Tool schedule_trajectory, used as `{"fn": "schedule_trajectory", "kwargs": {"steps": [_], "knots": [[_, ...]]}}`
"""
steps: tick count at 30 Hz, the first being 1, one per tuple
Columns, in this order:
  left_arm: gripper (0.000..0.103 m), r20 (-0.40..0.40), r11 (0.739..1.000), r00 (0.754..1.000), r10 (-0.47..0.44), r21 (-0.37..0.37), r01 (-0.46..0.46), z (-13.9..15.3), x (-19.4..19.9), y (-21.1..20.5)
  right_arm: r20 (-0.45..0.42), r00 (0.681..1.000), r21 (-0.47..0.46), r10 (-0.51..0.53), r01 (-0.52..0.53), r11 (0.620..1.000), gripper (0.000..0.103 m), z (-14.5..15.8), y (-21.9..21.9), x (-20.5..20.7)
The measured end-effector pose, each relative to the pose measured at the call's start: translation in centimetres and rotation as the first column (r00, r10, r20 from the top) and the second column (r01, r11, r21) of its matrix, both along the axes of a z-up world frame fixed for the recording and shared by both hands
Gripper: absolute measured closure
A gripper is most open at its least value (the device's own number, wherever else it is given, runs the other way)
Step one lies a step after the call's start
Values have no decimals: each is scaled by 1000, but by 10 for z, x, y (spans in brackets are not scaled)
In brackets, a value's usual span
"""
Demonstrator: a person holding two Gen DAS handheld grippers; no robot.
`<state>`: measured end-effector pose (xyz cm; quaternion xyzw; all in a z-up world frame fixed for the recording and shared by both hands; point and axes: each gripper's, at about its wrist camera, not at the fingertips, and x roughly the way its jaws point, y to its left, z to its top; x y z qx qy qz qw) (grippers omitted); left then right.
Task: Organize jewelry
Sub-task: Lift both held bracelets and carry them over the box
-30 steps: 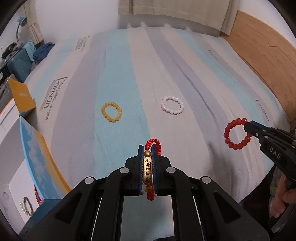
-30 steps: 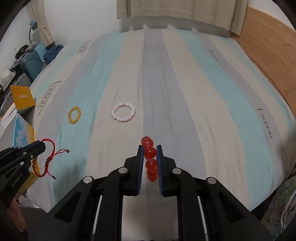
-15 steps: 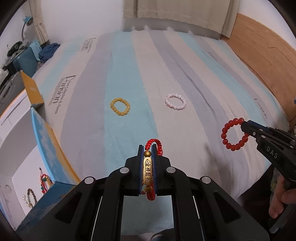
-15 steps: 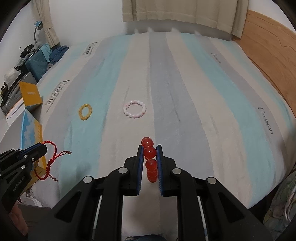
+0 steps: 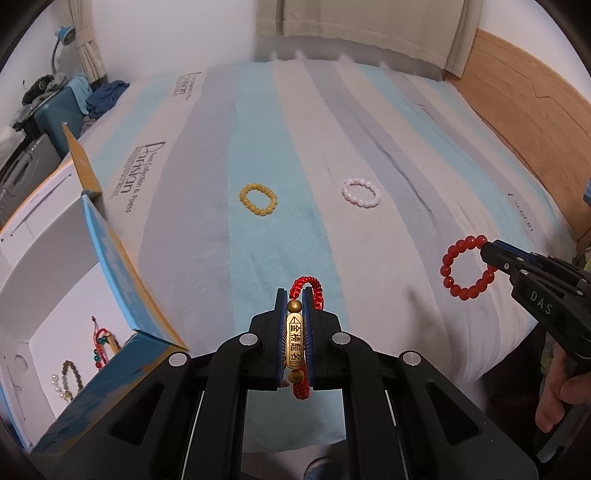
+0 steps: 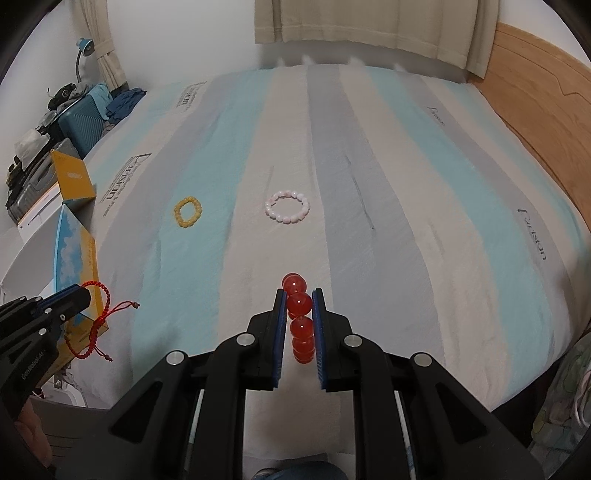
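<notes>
My left gripper is shut on a red cord bracelet with a gold bar, held above the bed's near edge; it also shows in the right wrist view. My right gripper is shut on a red bead bracelet, which hangs as a ring in the left wrist view. A yellow bead bracelet and a pink bead bracelet lie on the striped bedspread. An open blue box at the left holds several bracelets.
A wooden headboard runs along the right. A teal suitcase with clothes, a yellow box flap and a lamp stand at the far left. Curtains hang behind the bed.
Both grippers have drawn back and up from the bed with their bracelets. The left view has swung left, showing more of the blue box's inside.
</notes>
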<state>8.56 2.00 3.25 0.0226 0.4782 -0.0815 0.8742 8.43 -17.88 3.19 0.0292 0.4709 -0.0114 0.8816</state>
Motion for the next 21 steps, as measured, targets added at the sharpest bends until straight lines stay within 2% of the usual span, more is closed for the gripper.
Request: {"fn": "schedule_trajectory", "kwargs": {"steps": [21], "knots": [[96, 21, 997, 997, 74, 1, -74, 17, -15, 52, 7, 997, 23, 75, -75, 997, 90, 9, 52, 0]]}}
